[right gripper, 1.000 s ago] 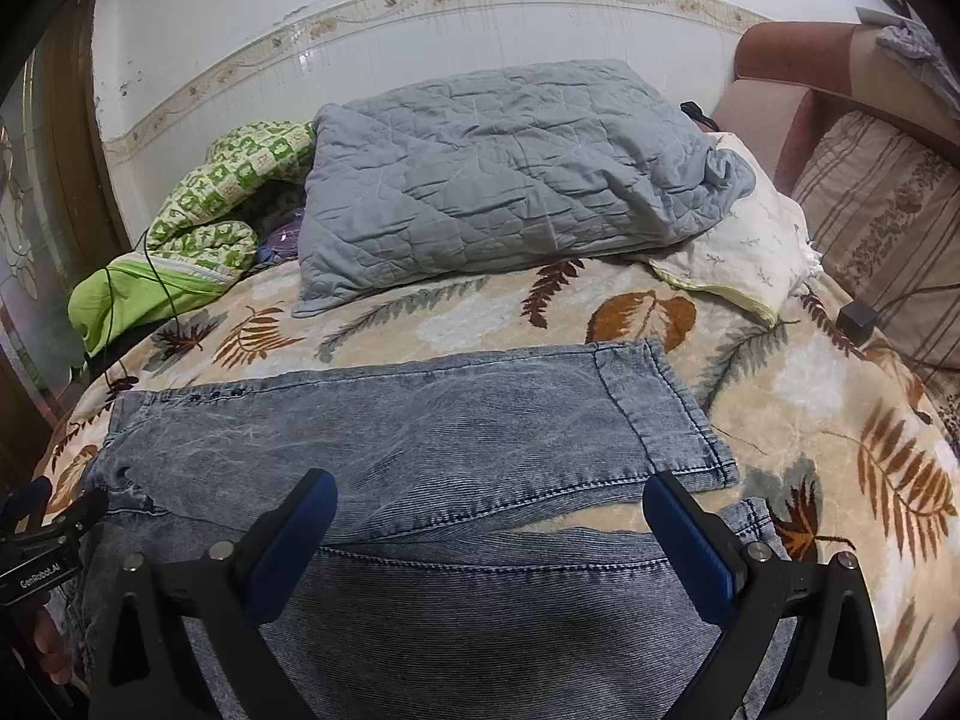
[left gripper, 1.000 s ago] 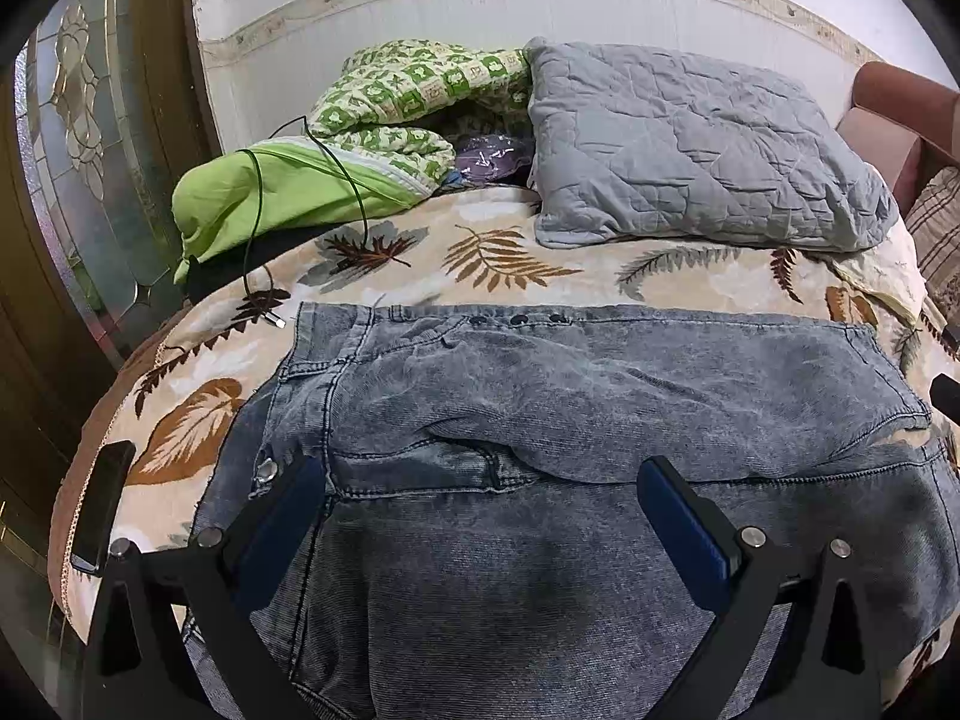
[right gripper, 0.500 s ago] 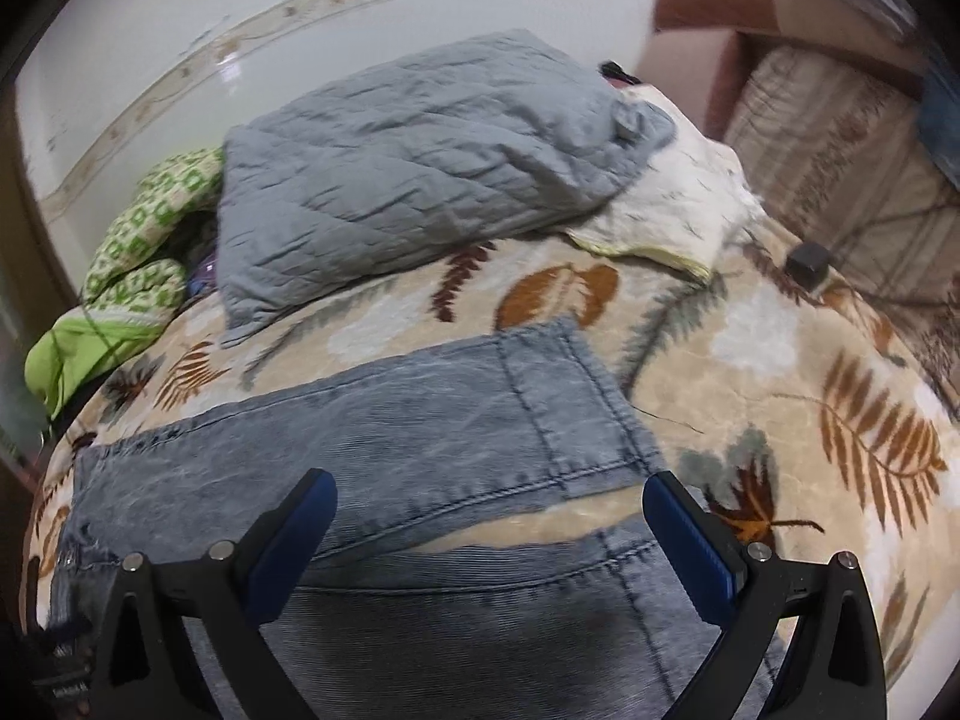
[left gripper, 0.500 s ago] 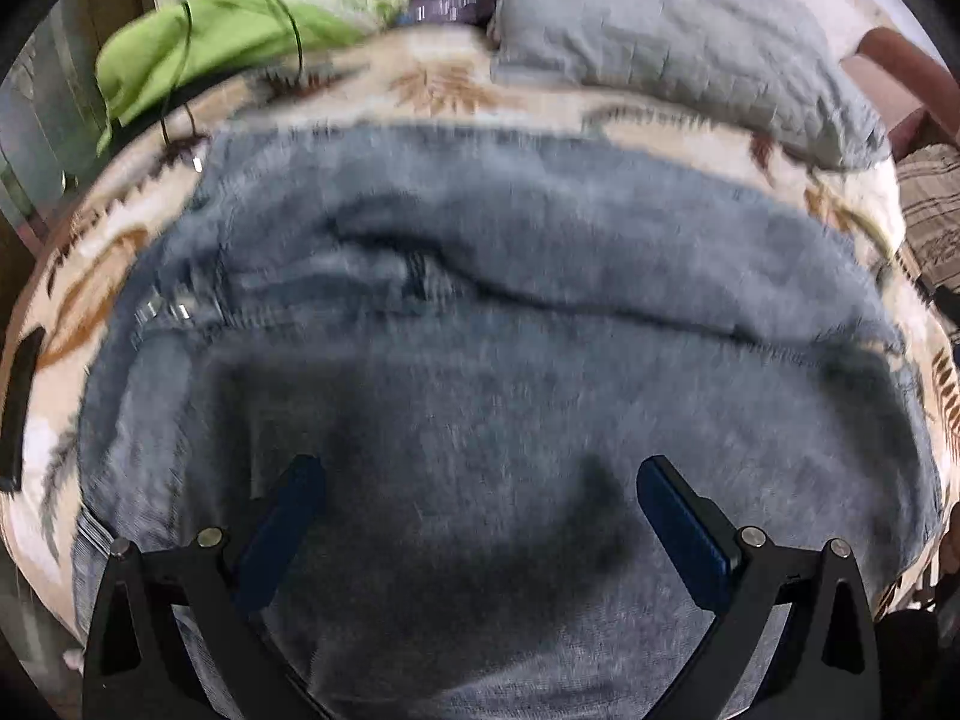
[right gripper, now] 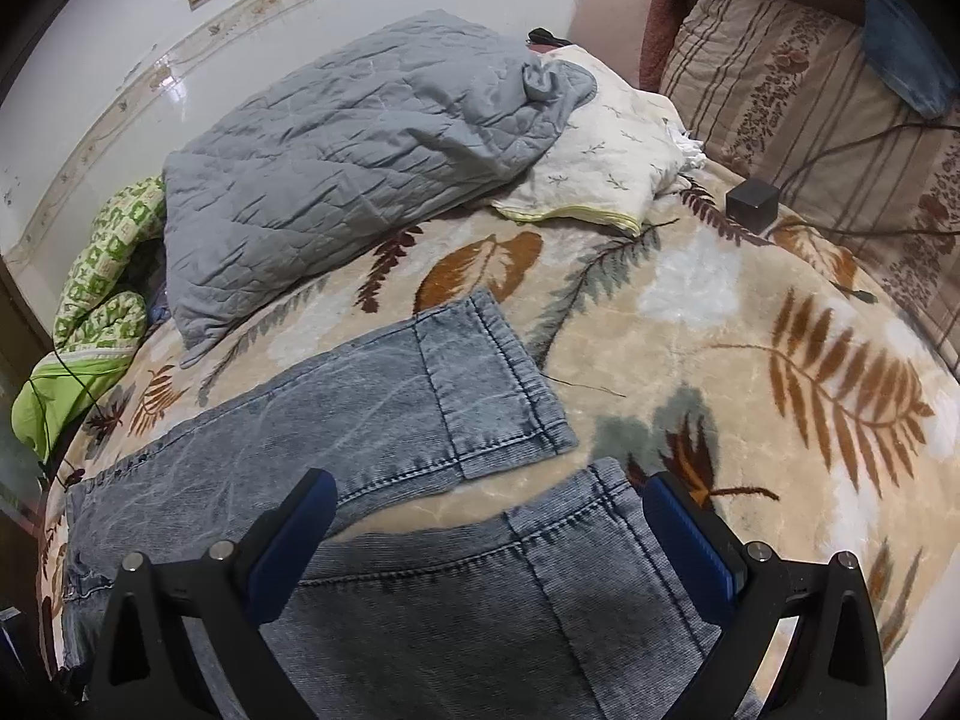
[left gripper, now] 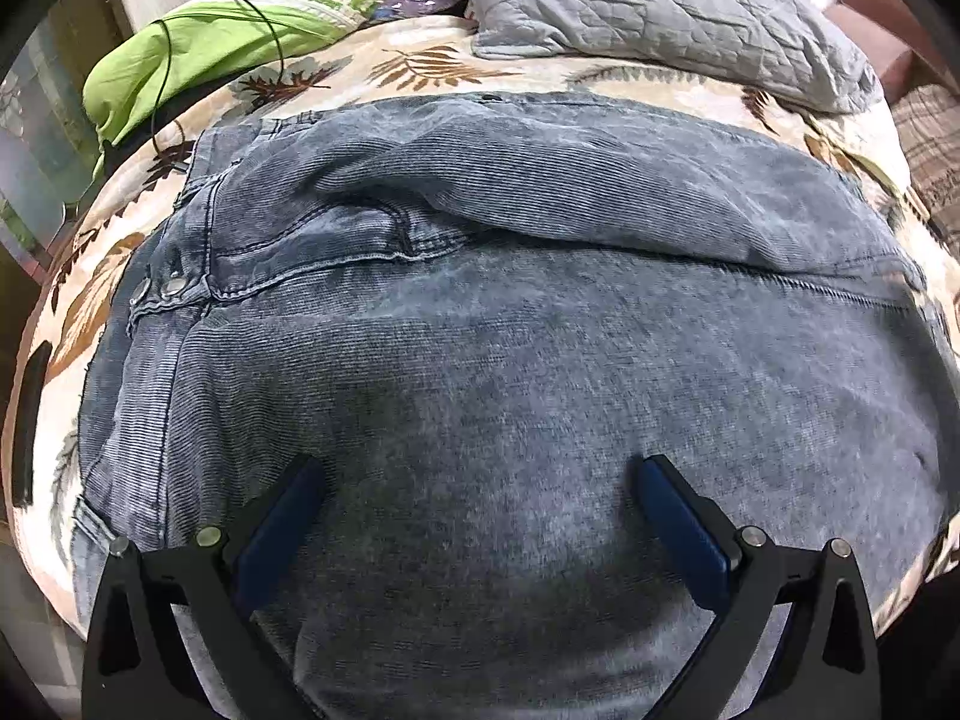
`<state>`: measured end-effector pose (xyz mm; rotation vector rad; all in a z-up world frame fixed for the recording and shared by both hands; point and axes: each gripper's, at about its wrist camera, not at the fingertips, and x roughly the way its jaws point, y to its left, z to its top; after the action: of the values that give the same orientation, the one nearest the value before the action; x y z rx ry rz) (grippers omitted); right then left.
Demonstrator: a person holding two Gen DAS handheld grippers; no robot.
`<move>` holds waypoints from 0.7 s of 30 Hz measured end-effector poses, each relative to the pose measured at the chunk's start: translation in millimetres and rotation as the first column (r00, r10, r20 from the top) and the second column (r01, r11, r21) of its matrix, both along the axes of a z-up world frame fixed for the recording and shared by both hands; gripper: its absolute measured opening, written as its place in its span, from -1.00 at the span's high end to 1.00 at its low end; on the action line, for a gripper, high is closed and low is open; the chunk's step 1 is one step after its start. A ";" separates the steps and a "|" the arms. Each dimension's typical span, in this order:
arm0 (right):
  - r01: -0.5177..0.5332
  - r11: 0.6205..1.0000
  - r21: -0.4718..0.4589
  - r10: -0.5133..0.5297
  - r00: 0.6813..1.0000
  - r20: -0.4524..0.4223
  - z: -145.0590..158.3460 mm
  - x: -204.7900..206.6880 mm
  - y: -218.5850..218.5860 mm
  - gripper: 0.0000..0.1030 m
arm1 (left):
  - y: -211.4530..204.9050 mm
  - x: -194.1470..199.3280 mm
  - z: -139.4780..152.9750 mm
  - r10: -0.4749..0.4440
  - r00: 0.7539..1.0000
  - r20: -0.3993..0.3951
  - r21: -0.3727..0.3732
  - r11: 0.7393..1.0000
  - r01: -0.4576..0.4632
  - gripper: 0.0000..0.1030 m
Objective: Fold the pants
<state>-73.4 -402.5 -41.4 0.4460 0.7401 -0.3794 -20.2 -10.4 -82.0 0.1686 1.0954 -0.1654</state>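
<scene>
The pants (left gripper: 492, 300) lie spread flat on the leaf-print blanket (right gripper: 750, 312), filling most of the left view, waistband and snaps at centre left, legs running off to the right. In the right view the two legs lie side by side: the far cuff (right gripper: 498, 384) sits mid-frame, the near cuff (right gripper: 600, 540) at the bottom, a strip of blanket showing between them.

The left gripper (left gripper: 480, 516) hovers low over the near leg with its fingers spread wide, gripping nothing. The right gripper (right gripper: 489, 534) is likewise spread, framing the near cuff without pinching it.

It looks like the opening step: taking hold for the first fold. Next, each gripper probably has to drop to the near edge, pinch, and carry that leg over the far one.

No containers show; only a grey pillow (right gripper: 360, 138) and a small black box (right gripper: 753, 204) rest on the bed.
</scene>
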 end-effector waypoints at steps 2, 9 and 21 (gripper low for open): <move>-0.009 1.000 0.009 0.009 1.000 -0.011 -1.8 4.1 -1.8 -1.00 | 6.3 12.6 10.0 0.015 1.000 -0.018 -0.015 1.000 -0.015 -1.00; -0.058 0.998 -0.001 0.058 0.998 -0.022 -2.0 44.3 -20.2 -1.00 | 46.0 46.2 79.5 0.043 0.990 0.137 0.009 0.999 -0.045 -1.00; -0.084 0.993 0.082 0.090 0.993 -0.071 -24.3 152.2 -81.6 -0.99 | 146.6 222.7 85.4 0.319 0.941 0.110 0.046 0.944 -0.326 -1.00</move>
<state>78.8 -484.1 -65.7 0.4744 0.8466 -0.2868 202.5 136.2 3.4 0.0517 1.0127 0.1715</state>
